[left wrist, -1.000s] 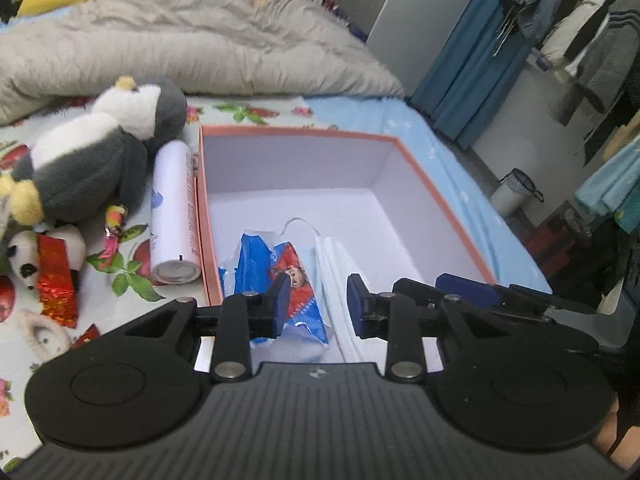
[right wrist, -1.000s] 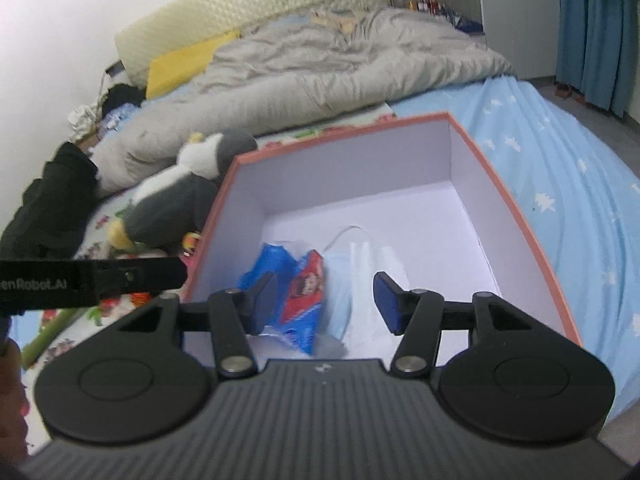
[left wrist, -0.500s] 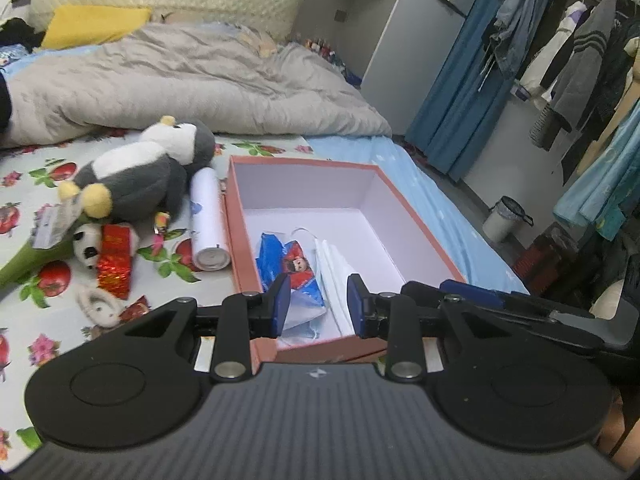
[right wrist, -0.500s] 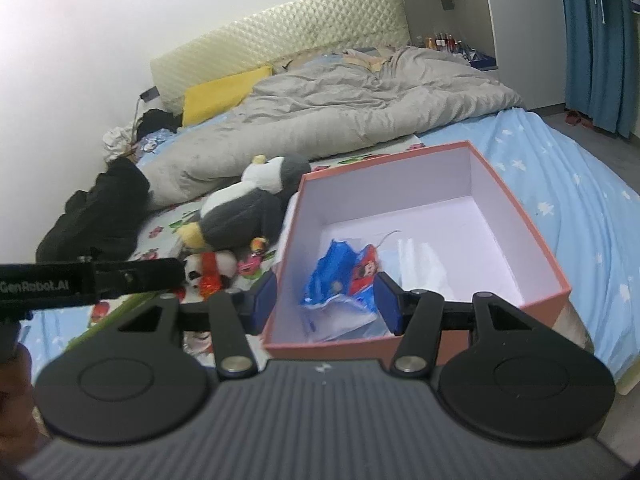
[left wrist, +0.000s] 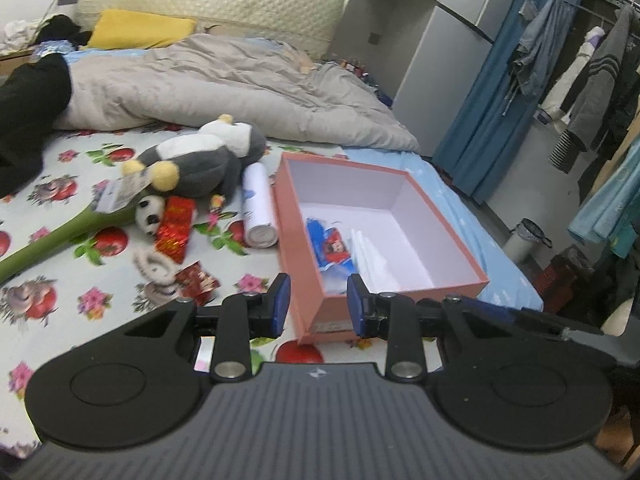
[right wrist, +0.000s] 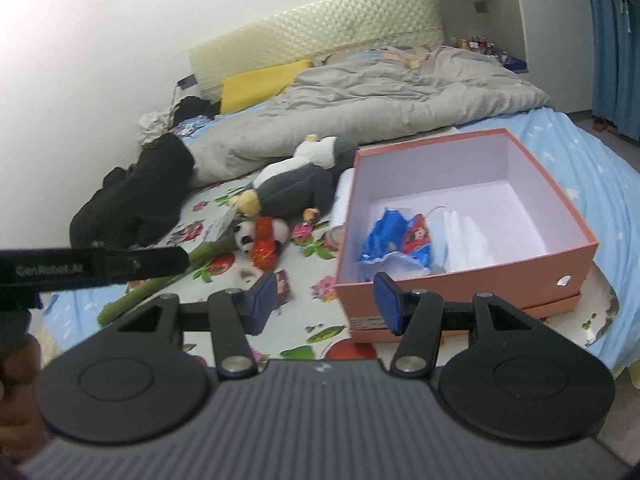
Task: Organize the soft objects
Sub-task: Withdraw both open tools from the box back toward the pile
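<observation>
Above the bed, we had pulled both grippers, left (left wrist: 314, 304) and right (right wrist: 324, 300), back from the box (left wrist: 404, 292), fingers parted and empty, ready for the penguin (left wrist: 200, 162).

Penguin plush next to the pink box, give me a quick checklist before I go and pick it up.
1. Left gripper free: ok, jaws apart, nothing between them.
2. Right gripper free: ok, jaws apart and empty.
3. Penguin plush reachable from above: ok, it lies on the floral sheet with nothing on top.
4. Clutter near the penguin: not ok, a white cylinder, a small panda toy and a green stem lie against it or right beside it.
5. Room in the pink box: ok, a blue packet and white cloth sit at one end, the rest is bare.
6. Whether the penguin fits inside: cannot tell.
</observation>
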`<action>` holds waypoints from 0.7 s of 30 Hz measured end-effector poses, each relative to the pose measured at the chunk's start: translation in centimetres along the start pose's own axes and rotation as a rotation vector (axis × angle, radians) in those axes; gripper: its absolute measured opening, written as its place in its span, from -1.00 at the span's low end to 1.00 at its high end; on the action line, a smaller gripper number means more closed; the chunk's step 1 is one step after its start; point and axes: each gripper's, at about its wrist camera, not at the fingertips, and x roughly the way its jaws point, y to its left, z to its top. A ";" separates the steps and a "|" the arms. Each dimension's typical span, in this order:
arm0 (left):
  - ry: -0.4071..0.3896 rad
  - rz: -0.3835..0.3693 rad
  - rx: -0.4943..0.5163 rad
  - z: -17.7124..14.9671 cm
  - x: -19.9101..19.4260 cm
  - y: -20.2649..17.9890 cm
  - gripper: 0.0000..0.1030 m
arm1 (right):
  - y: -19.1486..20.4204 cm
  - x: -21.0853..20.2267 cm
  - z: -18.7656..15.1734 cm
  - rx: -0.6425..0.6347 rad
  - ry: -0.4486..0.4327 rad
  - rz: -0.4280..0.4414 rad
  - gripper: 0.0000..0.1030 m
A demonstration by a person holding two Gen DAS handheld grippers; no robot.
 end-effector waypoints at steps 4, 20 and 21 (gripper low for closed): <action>-0.008 0.032 -0.044 -1.6 -1.8 1.9 -0.29 | 1.7 -0.1 -0.6 -0.034 0.012 0.036 0.10; 0.032 0.176 -0.177 -5.3 -3.0 8.0 -0.24 | 6.2 3.3 -4.1 -0.105 0.156 0.133 0.10; 0.044 0.176 -0.183 -5.4 -2.6 8.4 -0.24 | 6.2 3.7 -4.2 -0.107 0.163 0.132 0.10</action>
